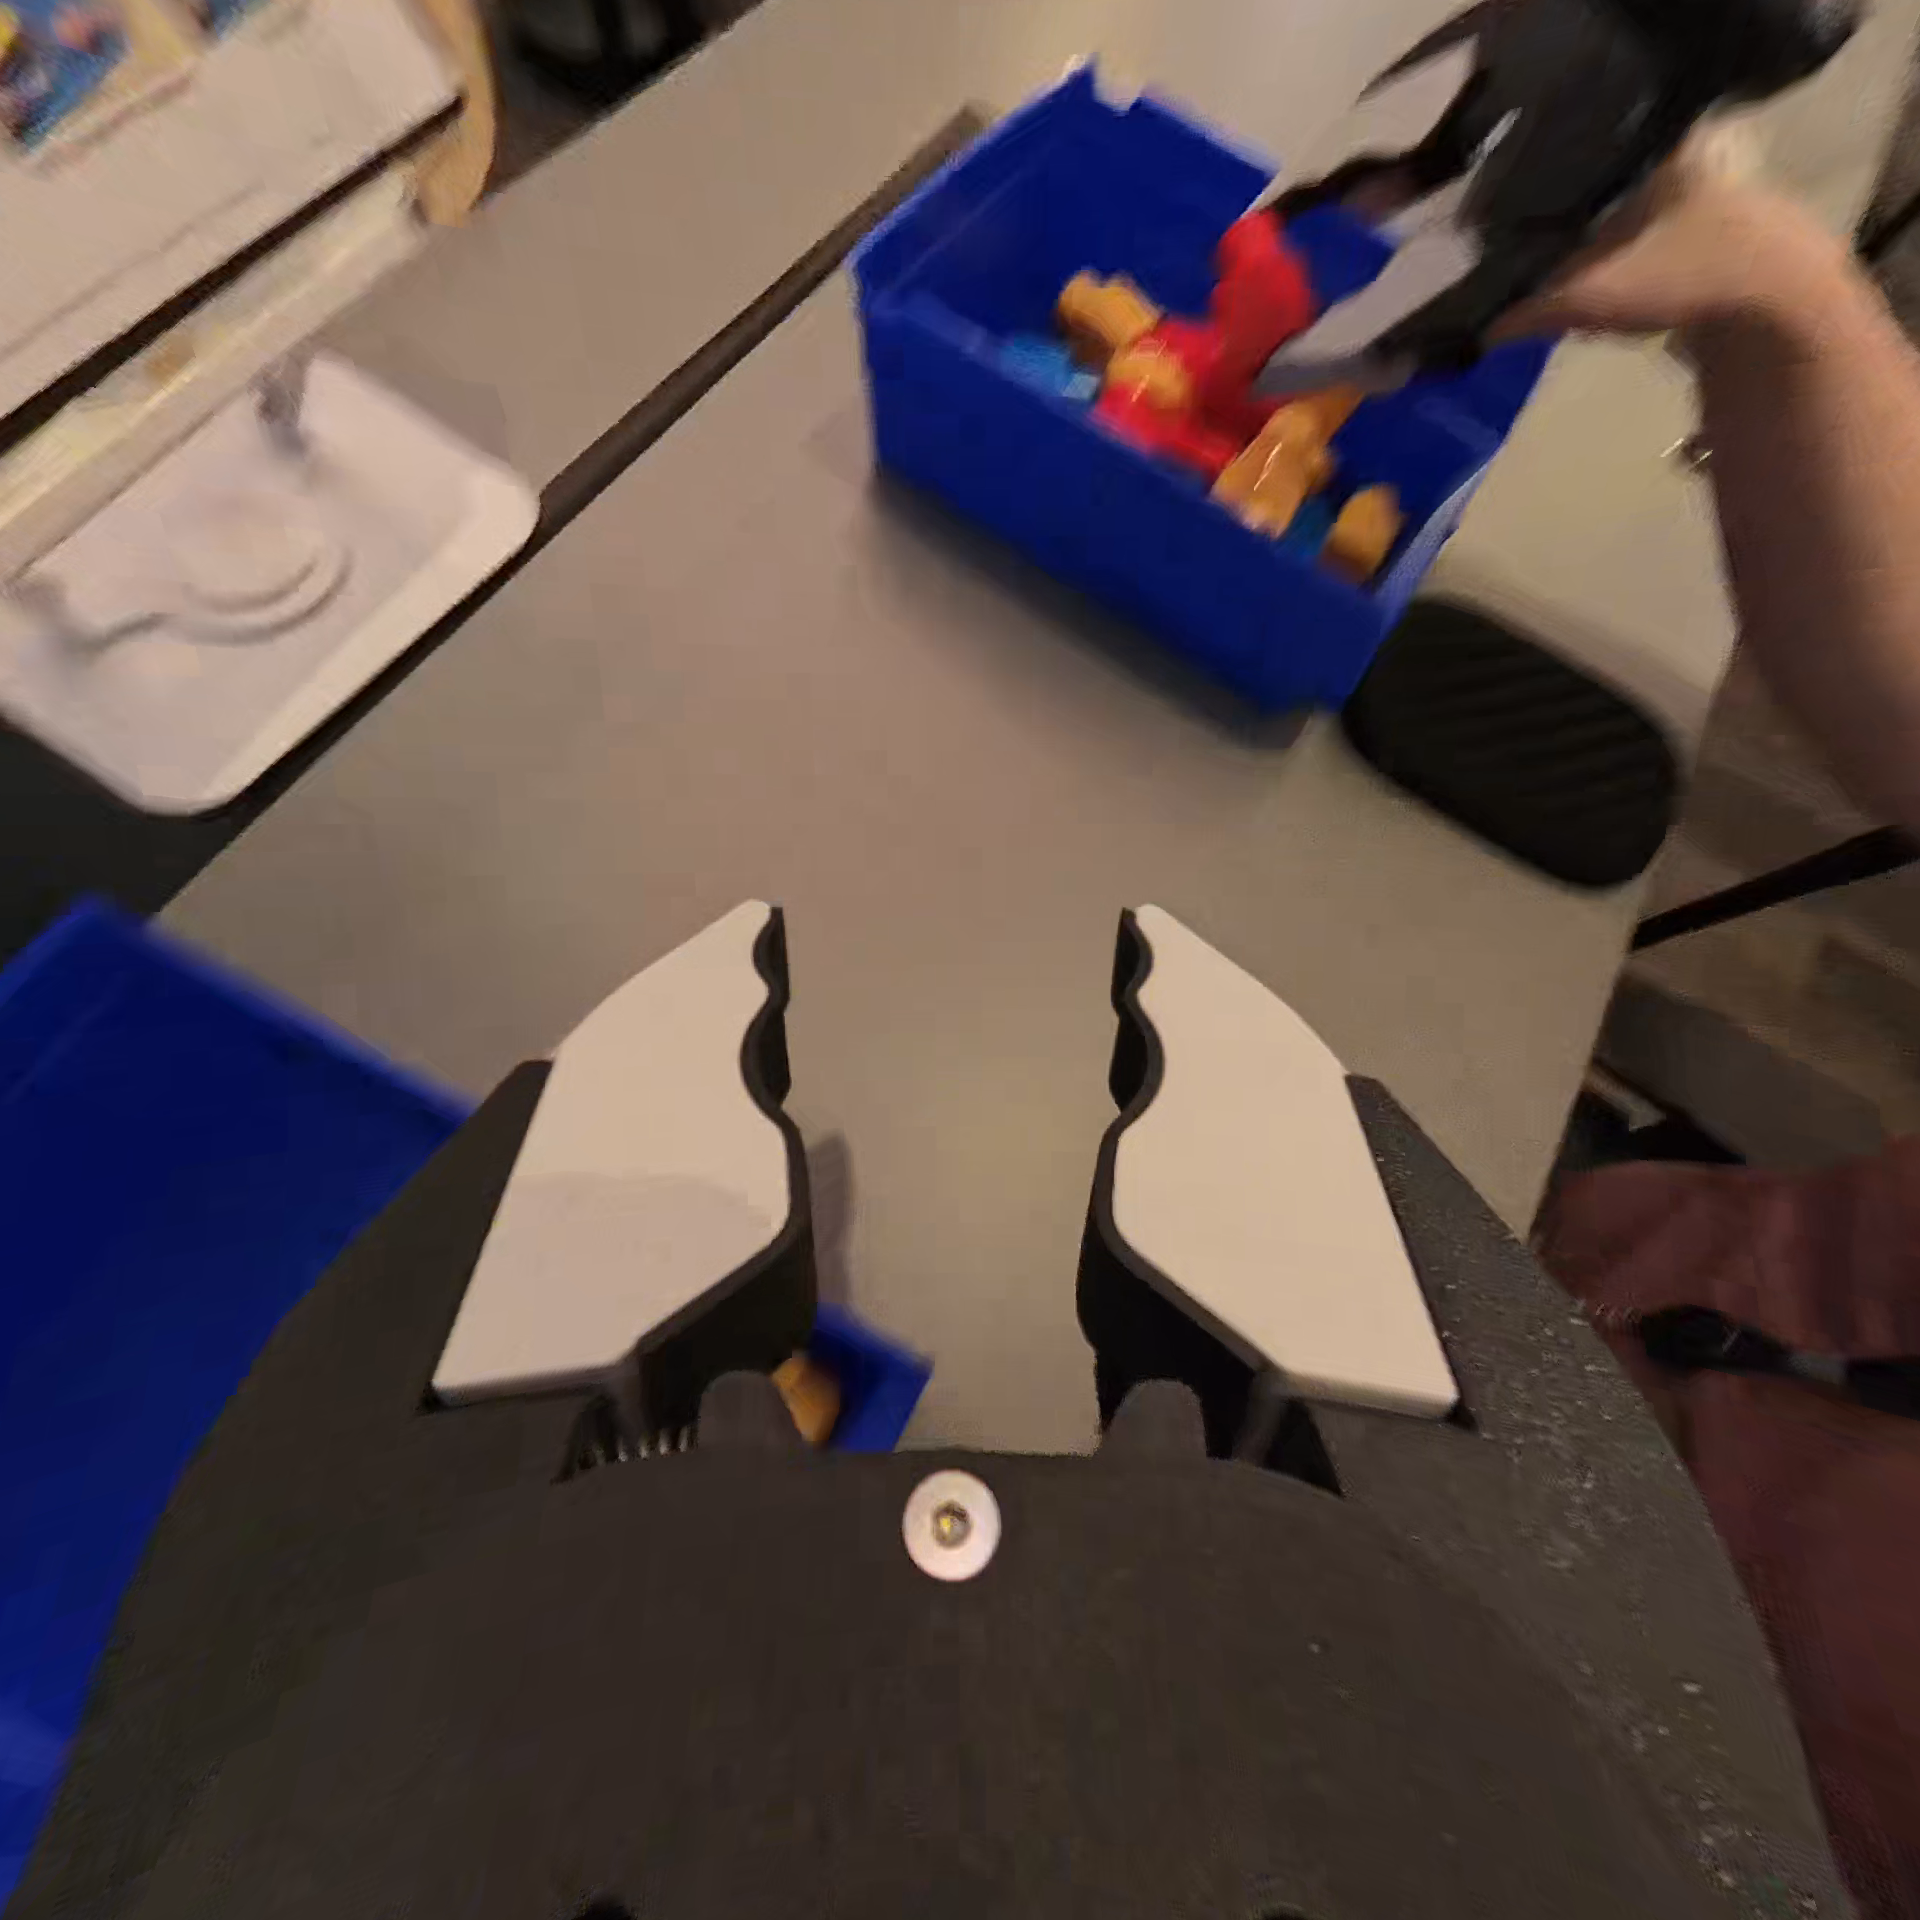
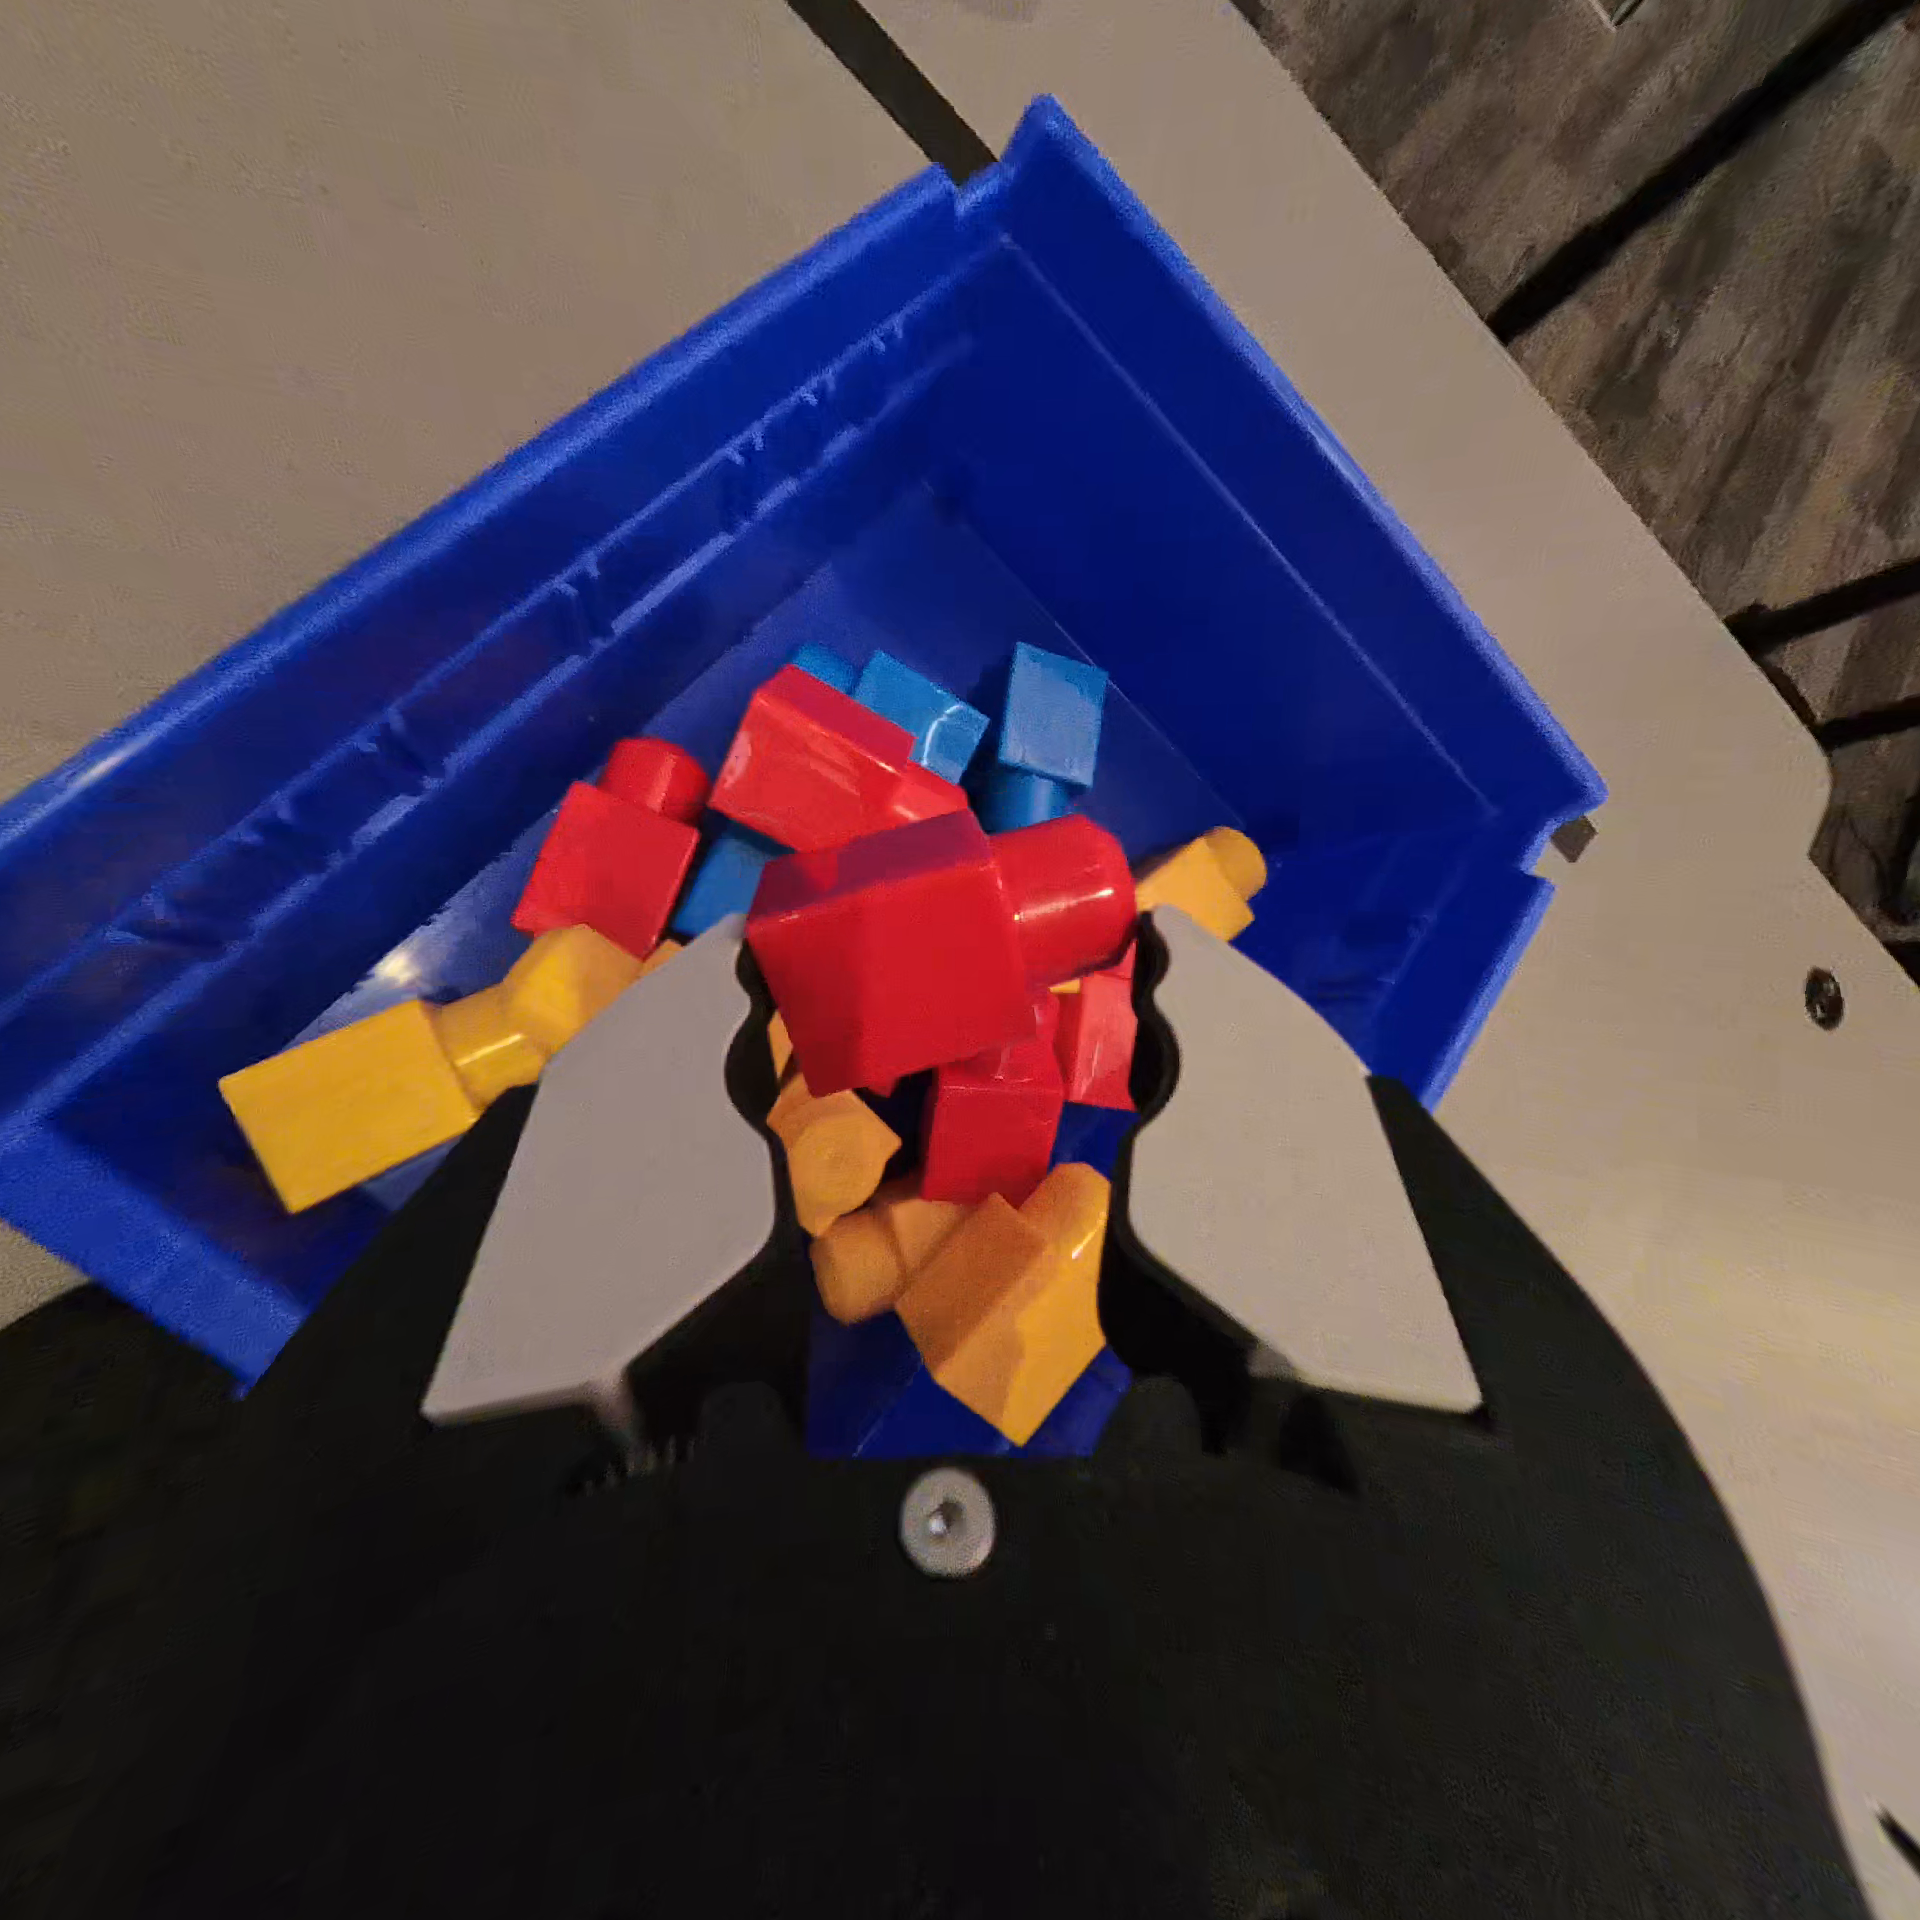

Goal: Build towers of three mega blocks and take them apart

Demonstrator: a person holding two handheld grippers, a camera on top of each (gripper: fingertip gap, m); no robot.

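Note:
My right gripper [image 2: 940,925] hangs over a blue bin [image 2: 1299,540] of red, yellow and blue mega blocks. Its jaws stand wide apart. A red block [image 2: 894,956] lies crosswise between the fingertips on top of the pile, its stud pointing at the right finger [image 2: 1236,1049]. It nearly fills the gap, and I see no firm squeeze on it. My left gripper [image 1: 948,925] is open and empty above the bare grey table [image 1: 727,727]. The same bin [image 1: 1039,499] shows far ahead in the left wrist view, with the right gripper [image 1: 1382,312] reaching into it.
A second blue bin [image 1: 156,1195] sits at the lower left of the left wrist view, with a yellow block [image 1: 805,1397] in its corner. A white tray [image 1: 260,582] lies at the left. A black ribbed pad [image 1: 1507,727] lies beside the far bin. A person's forearm [image 1: 1787,468] reaches in at the right. Across from one pair of fingers to the other is roughly 40 cm.

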